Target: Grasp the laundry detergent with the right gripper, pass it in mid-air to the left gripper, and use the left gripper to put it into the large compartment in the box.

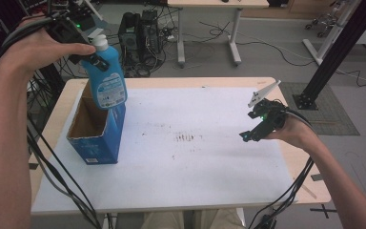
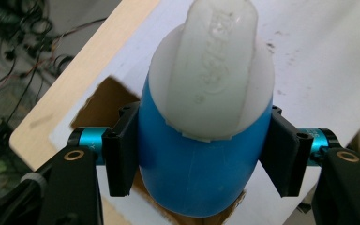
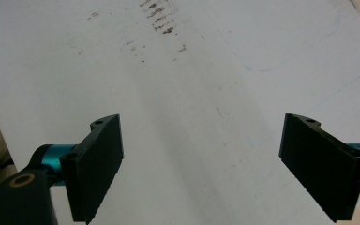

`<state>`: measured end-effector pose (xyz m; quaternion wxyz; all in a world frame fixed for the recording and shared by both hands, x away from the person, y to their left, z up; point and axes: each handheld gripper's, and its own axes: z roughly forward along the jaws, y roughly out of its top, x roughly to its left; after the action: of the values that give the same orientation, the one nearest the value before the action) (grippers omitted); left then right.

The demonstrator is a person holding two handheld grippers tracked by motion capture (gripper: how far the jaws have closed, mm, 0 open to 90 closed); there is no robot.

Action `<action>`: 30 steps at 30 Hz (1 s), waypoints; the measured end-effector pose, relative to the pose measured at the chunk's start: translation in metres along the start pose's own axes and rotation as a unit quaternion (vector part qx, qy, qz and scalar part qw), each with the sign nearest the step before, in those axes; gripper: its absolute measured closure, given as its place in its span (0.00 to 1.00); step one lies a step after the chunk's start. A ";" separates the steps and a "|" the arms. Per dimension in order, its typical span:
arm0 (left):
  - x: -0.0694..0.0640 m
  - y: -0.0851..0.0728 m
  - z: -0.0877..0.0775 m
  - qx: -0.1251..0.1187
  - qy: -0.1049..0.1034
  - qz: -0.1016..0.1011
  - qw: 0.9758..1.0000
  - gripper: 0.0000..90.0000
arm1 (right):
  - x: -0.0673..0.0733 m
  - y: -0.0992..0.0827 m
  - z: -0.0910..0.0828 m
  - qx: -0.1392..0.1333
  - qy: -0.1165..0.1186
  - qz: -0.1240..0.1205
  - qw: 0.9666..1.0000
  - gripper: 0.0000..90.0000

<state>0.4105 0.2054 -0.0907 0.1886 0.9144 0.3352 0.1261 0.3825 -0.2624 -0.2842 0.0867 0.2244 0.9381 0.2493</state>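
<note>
Left tongs (image 1: 94,59) clamped, right tongs (image 1: 249,135) wide apart

At the middle of the frame you have a white sheet (image 1: 195,162) covering most of the wooden surface (image 1: 286,86), with a patch of brown smudges (image 1: 186,138) near its centre. Toward the upper middle, on the floor behind, a black computer tower (image 1: 140,31) stands beside a white-legged desk (image 1: 209,28), with cables strewn around them. At the upper right a black metal frame post (image 1: 333,52) slants down to its base.
</note>
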 end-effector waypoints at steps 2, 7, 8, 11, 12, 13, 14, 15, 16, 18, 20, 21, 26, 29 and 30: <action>-0.057 0.040 0.019 -0.001 -0.042 0.118 0.992 0.41 | -0.002 -0.001 0.001 0.003 -0.002 0.003 1.000 0.15; 0.002 -0.002 0.000 0.005 0.005 -0.005 1.000 0.41 | -0.002 0.001 0.003 0.005 -0.005 0.002 1.000 0.15; 0.014 -0.028 -0.003 0.017 0.059 -0.098 0.993 0.41 | -0.002 -0.001 0.001 0.003 -0.003 0.004 1.000 0.15; 0.015 -0.032 -0.002 0.022 0.061 -0.120 0.991 0.41 | -0.002 0.002 0.006 0.009 -0.010 -0.002 1.000 0.15; 0.017 -0.038 0.001 0.024 0.062 -0.134 0.989 0.41 | -0.001 0.002 0.006 0.009 -0.009 -0.001 1.000 0.15; 0.001 -0.001 0.000 0.003 0.002 -0.001 1.000 0.41 | -0.001 0.002 0.006 0.010 -0.011 -0.004 1.000 0.15; 0.014 -0.030 -0.003 0.020 0.061 -0.108 0.992 0.41 | -0.002 -0.001 0.001 0.002 -0.003 0.001 1.000 0.15; 0.014 -0.030 -0.003 0.020 0.061 -0.108 0.992 0.41 | -0.002 0.002 0.006 0.009 -0.010 -0.001 1.000 0.15; 0.018 -0.042 0.004 0.027 0.061 -0.137 0.988 0.41 | -0.002 0.002 0.006 0.009 -0.010 -0.001 1.000 0.15; 0.018 -0.047 0.010 0.031 0.058 -0.144 0.987 0.41 | -0.002 -0.001 0.001 0.003 -0.002 0.003 1.000 0.15; 0.018 -0.051 0.015 0.031 0.058 -0.148 0.987 0.41 | -0.002 0.002 0.006 0.008 -0.010 -0.001 1.000 0.15; 0.018 -0.051 0.015 0.032 0.058 -0.148 0.987 0.41 | 0.001 0.002 0.008 0.014 -0.012 -0.006 1.000 0.15; 0.019 -0.058 0.023 0.040 0.061 -0.158 0.985 0.41 | 0.001 0.002 0.008 0.013 -0.012 -0.006 1.000 0.15; 0.019 -0.067 0.036 0.047 0.066 -0.169 0.982 0.41 | 0.001 0.002 0.008 0.014 -0.012 -0.006 1.000 0.15; 0.018 -0.054 0.018 0.035 0.058 -0.151 0.986 0.41 | 0.002 0.001 0.011 0.019 -0.013 -0.006 1.000 0.15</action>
<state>0.4000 0.2505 -0.1275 0.1533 0.8506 0.4838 0.1373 0.3840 -0.2558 -0.2937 0.0963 0.2232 0.9428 0.2280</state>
